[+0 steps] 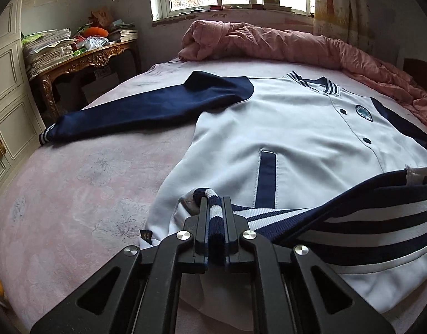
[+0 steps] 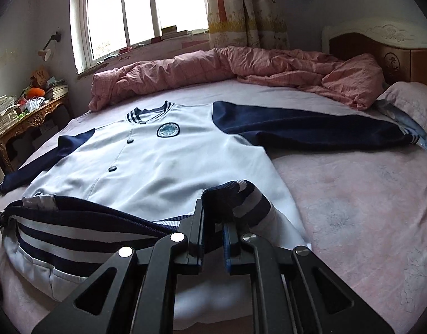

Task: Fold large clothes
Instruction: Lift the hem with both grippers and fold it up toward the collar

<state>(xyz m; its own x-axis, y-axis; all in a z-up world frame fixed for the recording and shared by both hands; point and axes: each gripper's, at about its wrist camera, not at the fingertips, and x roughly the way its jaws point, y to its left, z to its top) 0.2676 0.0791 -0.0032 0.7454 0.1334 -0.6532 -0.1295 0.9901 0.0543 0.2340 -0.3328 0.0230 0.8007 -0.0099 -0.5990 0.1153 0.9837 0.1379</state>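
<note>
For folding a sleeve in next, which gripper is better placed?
Neither clearly: the left gripper and right gripper are both shut on the jacket hem. Each sits on its own side, so left suits the left sleeve, right the right sleeve.

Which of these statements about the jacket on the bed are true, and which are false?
1. Both grippers, left gripper and right gripper, clamp the striped hem of the jacket. True.
2. The jacket lies face down. False: its buttons and badge face up.
3. Both navy sleeves are folded over the chest. False: they lie spread outward.
4. A pink quilt is bunched beyond the collar. True.
</note>
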